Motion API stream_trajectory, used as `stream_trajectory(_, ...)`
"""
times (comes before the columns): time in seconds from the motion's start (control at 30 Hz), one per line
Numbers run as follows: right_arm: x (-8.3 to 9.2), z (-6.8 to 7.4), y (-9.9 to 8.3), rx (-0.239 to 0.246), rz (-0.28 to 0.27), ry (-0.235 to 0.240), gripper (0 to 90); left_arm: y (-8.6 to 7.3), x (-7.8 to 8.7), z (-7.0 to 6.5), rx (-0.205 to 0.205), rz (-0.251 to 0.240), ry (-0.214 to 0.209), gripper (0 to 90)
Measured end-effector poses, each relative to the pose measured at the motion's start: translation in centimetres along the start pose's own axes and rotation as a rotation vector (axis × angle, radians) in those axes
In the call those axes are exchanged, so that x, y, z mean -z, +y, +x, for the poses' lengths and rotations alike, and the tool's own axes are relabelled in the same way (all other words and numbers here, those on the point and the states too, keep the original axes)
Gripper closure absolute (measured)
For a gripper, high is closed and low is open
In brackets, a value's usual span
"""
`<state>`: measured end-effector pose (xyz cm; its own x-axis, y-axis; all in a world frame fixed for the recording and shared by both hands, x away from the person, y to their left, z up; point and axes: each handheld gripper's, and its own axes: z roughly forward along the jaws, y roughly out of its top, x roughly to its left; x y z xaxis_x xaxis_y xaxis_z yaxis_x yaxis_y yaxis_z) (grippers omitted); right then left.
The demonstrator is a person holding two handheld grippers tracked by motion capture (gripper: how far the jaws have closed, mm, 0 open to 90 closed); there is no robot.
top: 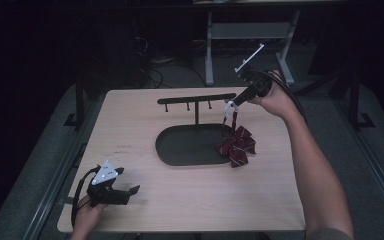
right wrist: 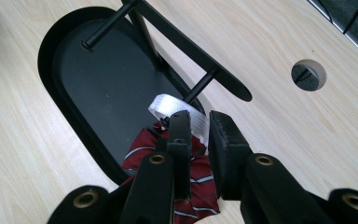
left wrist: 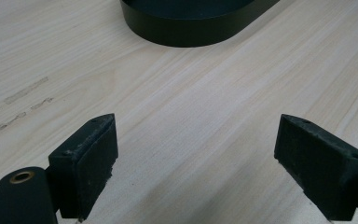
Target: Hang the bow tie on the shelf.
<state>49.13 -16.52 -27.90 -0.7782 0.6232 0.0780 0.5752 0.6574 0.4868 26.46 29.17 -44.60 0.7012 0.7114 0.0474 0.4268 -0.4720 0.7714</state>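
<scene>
Presently, item list. Right tool (top: 231, 106): far right, at the right end of the stand's crossbar (right wrist: 193, 51); jaws narrow w/ white loop (right wrist: 179, 109) of the bow tie between them, gap visible on one side, pads not clearly pressing. Bow tie (top: 236, 145), dark red w/ stripes: hangs below the tool, resting at right rim of the black oval base (top: 180, 150), mid desk (top: 190, 200). Left tool (top: 130, 192): near left corner, low over the desk, jaws wide, nothing between.
</scene>
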Motion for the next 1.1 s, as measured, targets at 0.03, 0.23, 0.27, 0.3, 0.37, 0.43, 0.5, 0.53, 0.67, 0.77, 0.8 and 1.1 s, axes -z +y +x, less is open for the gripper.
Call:
stream_trajectory(0.03, 0.1, 0.0, -0.1, -0.002, 0.0, 0.006, 78.2, 0.0, 0.0, 0.0, -0.001, 0.0, 0.0, 13.1)
stream_trajectory(0.23, 0.2, -0.1, -0.6, -0.007, -0.006, 0.021, 77.7, 0.0, 0.0, 0.0, -0.003, 0.002, 0.0, 13.1)
stream_trajectory(0.27, 0.2, -0.1, -0.7, -0.008, -0.009, 0.024, 77.5, 0.0, 0.0, 0.0, -0.003, 0.002, -0.001, 13.1)
stream_trajectory(0.3, 0.3, -0.1, -0.8, -0.014, -0.011, 0.029, 77.3, 0.0, 0.0, 0.0, -0.002, 0.002, -0.001, 13.1)
stream_trajectory(0.37, 0.4, -0.1, -0.9, -0.017, -0.01, 0.031, 76.8, 0.1, 0.0, 0.0, -0.003, 0.006, -0.003, 13.1)
stream_trajectory(0.43, 0.4, -0.1, -1.1, -0.017, -0.01, 0.034, 76.4, 0.0, -0.1, -0.1, 0.004, 0.0, -0.001, 13.1)
stream_trajectory(0.5, 0.5, -0.1, -1.2, -0.016, -0.014, 0.038, 75.4, 0.0, -0.1, -0.1, 0.004, -0.001, -0.001, 13.1)
stream_trajectory(0.53, 0.6, -0.1, -1.2, -0.015, -0.013, 0.038, 74.6, 0.0, 0.0, -0.1, 0.002, 0.0, -0.001, 13.1)
stream_trajectory(0.67, 0.5, -0.1, -1.6, -0.019, -0.016, 0.053, 72.6, 0.0, -0.1, -0.1, 0.003, -0.003, 0.0, 13.1)
stream_trajectory(0.77, 0.5, -0.2, -2.0, -0.022, -0.017, 0.059, 71.5, 0.0, -0.1, -0.2, 0.001, -0.006, -0.002, 13.1)
stream_trajectory(0.8, 0.5, -0.2, -2.1, -0.026, -0.017, 0.062, 71.2, 0.0, -0.1, -0.1, 0.0, -0.001, -0.002, 13.1)
stream_trajectory(1.1, 0.7, -0.1, -2.9, -0.03, -0.027, 0.073, 68.8, 0.0, 0.0, -0.2, -0.007, 0.003, 0.0, 13.1)
